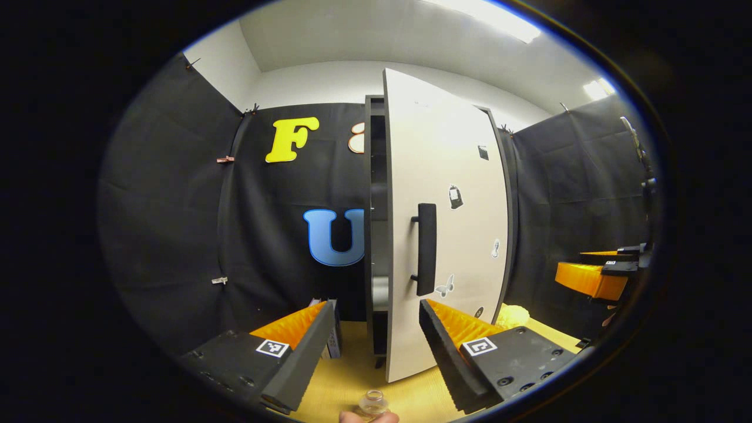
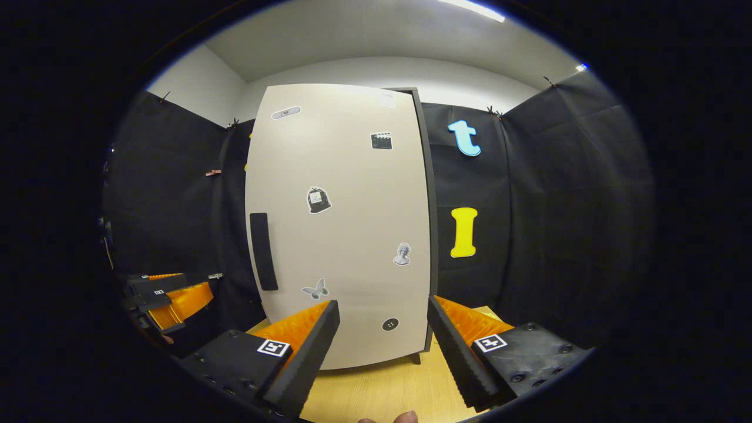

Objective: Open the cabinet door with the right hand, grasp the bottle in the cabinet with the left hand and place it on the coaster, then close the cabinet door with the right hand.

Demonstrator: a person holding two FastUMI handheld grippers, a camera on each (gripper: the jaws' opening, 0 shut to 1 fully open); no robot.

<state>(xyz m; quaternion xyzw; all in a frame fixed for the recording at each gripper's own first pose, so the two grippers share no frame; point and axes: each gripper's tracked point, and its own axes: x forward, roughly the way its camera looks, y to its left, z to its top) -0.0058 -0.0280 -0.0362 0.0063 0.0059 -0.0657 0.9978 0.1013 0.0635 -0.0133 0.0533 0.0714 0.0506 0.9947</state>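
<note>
The cabinet (image 1: 376, 176) stands on the wooden table with its white door (image 1: 446, 235) ajar, the handle side swung out. Its black handle (image 1: 426, 249) is just above and beyond my left gripper (image 1: 377, 306), which is open and holds nothing. A small clear bottle (image 1: 373, 403) stands on the table at the bottom edge of the left gripper view, low between the fingers, by a fingertip. In the right gripper view the door (image 2: 346, 223) faces me, handle (image 2: 263, 251) on its left. My right gripper (image 2: 383, 304) is open and empty, short of the door.
A yellow object (image 1: 511, 316) lies on the table behind the door's right edge. A small box (image 1: 335, 335) leans beside the cabinet's left foot. The right gripper (image 1: 593, 276) shows far right in the left gripper view, the left gripper (image 2: 170, 296) far left in the right gripper view.
</note>
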